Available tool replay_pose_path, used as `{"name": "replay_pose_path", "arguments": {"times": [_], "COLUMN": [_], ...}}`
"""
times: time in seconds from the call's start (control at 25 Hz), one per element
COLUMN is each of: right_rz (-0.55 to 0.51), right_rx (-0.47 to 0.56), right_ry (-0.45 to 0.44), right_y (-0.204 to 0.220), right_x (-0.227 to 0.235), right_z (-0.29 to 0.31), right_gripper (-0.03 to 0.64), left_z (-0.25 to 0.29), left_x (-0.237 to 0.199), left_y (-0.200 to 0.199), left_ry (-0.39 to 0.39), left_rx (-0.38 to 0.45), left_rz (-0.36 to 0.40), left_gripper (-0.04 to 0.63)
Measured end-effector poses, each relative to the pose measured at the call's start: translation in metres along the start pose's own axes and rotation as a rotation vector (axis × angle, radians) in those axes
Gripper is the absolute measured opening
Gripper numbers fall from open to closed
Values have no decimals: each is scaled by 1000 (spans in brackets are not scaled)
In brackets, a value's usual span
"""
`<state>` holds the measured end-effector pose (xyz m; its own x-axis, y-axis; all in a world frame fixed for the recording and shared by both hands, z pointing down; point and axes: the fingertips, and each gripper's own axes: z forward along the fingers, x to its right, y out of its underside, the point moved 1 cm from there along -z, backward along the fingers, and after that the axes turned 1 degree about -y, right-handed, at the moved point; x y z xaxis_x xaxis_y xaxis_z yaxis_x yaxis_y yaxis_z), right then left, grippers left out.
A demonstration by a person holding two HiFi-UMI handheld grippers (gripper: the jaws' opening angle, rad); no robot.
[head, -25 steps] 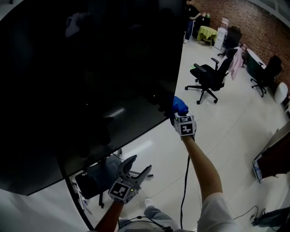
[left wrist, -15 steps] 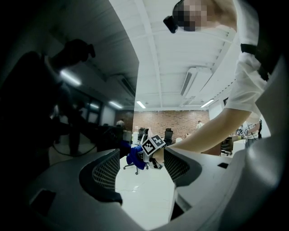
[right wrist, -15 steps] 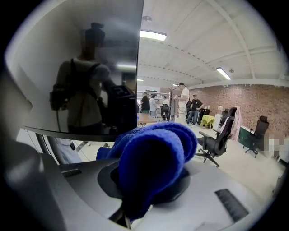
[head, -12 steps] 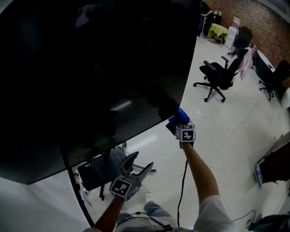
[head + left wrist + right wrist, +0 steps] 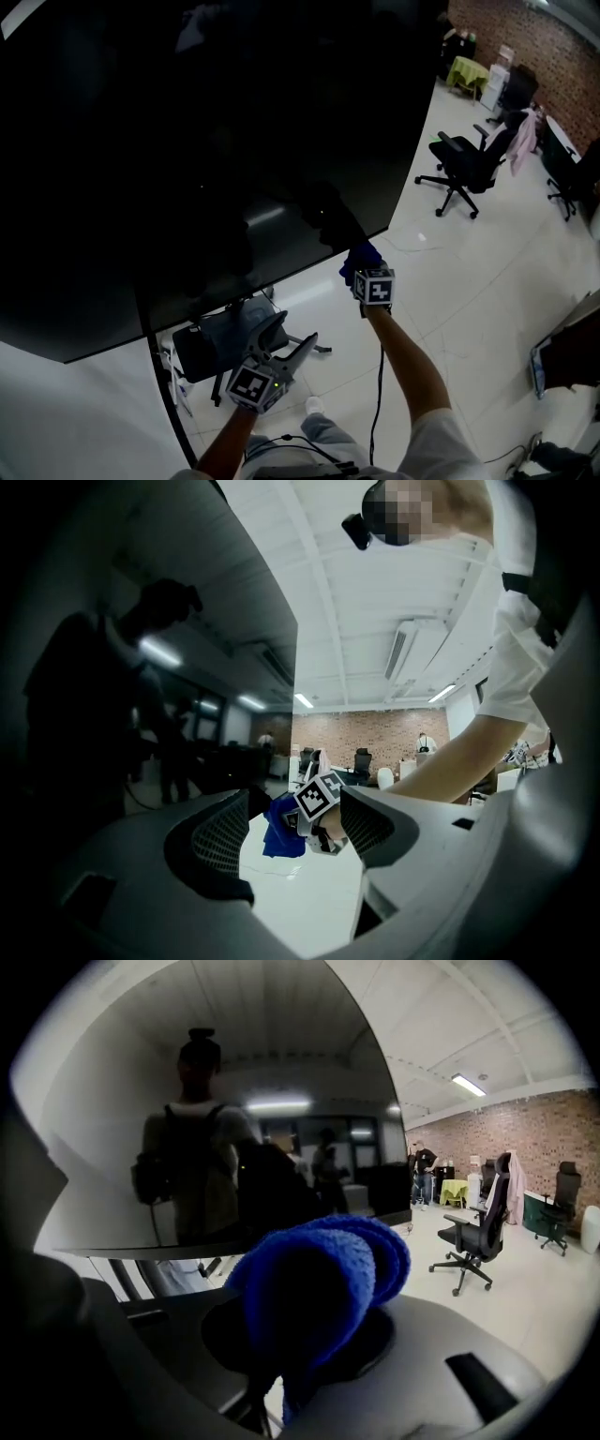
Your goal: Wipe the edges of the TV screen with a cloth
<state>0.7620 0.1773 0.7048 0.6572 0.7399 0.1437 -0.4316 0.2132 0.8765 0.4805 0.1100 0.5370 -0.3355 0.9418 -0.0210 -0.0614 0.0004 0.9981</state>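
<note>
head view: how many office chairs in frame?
3 clear: a dark chair under the TV, a black swivel chair on open floor right of it, a third chair at the right picture edge. Others may be hidden near the far brick wall.

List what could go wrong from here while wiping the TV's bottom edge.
1. The blue cloth is bunched in the right gripper, near the lower right corner of the TV screen. A stroke might run off the corner and leave it unwiped.
2. The hard jaws on either side of the cloth could scrape the glass if tilted.
3. The cable hanging under the right arm may snag the open left gripper or the chair.
</note>
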Motion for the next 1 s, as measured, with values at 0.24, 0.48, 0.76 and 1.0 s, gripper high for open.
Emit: {"name": "replay_pose_path", "arguments": {"times": [0.24,0.48,0.76,1.0], "right_rz": [-23,-20,-95,-246], "right_rx": [-42,-75,-132,-168], "right_ry": [-42,-79,-207,-341], "right_y": [12,27,55,77], "right_x": [-62,-127,-258,-379], "right_z": [2,8,23,28], "right_gripper": [86,86,86,84], "left_z": [-44,-102,-197,-256], "left_x": [-15,-40,-91,-116], "left_y": [-18,-18,1,-18], "left_ry": [-52,-118,-262,-368], "left_rx": [12,26,50,55], "left_rz": [-49,-40,-12,-75], "left_gripper": [284,284,284,284]}}
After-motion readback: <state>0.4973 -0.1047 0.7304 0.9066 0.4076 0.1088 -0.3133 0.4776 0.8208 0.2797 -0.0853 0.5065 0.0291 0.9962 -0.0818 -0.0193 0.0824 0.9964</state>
